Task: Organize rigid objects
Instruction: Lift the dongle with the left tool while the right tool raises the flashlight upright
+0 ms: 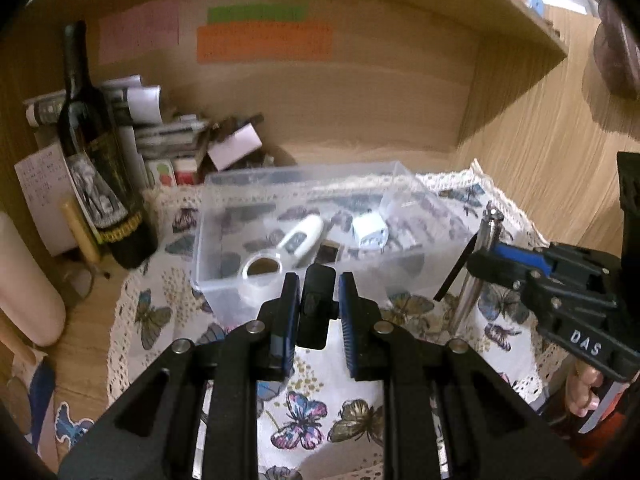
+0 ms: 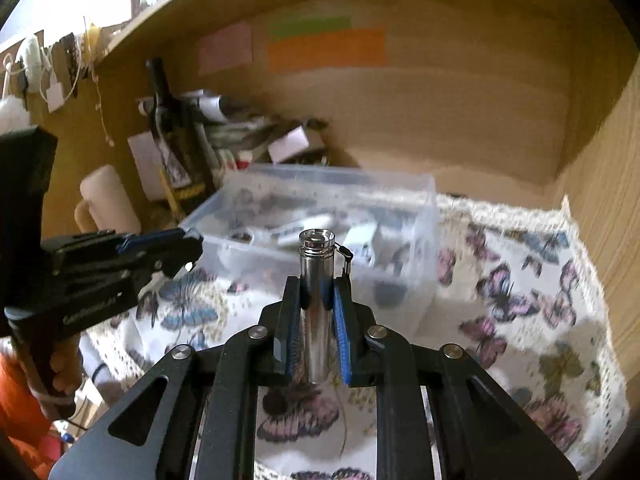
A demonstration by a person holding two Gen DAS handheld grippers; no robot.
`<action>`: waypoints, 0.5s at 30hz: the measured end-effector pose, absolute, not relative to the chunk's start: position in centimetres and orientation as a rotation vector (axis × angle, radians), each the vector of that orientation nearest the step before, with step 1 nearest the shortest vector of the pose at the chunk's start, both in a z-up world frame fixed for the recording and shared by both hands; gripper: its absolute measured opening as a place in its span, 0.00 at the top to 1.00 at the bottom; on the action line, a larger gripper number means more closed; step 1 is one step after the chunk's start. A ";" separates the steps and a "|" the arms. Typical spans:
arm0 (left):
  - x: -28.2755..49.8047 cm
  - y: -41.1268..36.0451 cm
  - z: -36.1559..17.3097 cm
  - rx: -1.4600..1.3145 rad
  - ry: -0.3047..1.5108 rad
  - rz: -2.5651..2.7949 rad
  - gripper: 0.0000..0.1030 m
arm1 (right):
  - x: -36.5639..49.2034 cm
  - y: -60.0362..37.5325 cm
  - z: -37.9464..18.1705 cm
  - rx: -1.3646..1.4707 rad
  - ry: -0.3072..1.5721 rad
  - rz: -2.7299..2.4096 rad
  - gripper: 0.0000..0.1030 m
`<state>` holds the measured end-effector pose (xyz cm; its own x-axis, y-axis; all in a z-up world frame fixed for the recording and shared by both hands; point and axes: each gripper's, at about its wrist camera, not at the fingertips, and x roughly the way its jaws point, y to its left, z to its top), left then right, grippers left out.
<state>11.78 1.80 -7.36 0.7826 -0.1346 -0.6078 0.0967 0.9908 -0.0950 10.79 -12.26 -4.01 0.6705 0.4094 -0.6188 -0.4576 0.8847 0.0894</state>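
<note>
Right gripper is clenched on a shiny silver metal cylinder with a threaded open top, held upright above the white butterfly-print cloth, just short of the box. Left gripper grips a small dark block-shaped object; what it is cannot be told.

Risks: the polished cylinder may slip through the pads or tip on release and roll. Both grippers converge on one box, so they may collide or nudge its thin wall.

The clear rectangular plastic box holds a white oval device with a dark screen, a roll of clear tape, a small white packet and a small dark square item.

A dark glass wine bottle stands behind on the left, near enough to be knocked.
</note>
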 end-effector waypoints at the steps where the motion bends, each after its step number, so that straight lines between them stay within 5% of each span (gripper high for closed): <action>1: 11.7 1.9 -7.1 -0.060 0.652 -0.124 0.81 | 11.1 -12.3 -3.6 -0.075 0.662 0.484 0.86; 15: 13.5 3.0 -3.4 -0.075 0.539 -0.118 0.81 | 14.5 -11.3 1.0 -0.105 0.505 0.456 0.86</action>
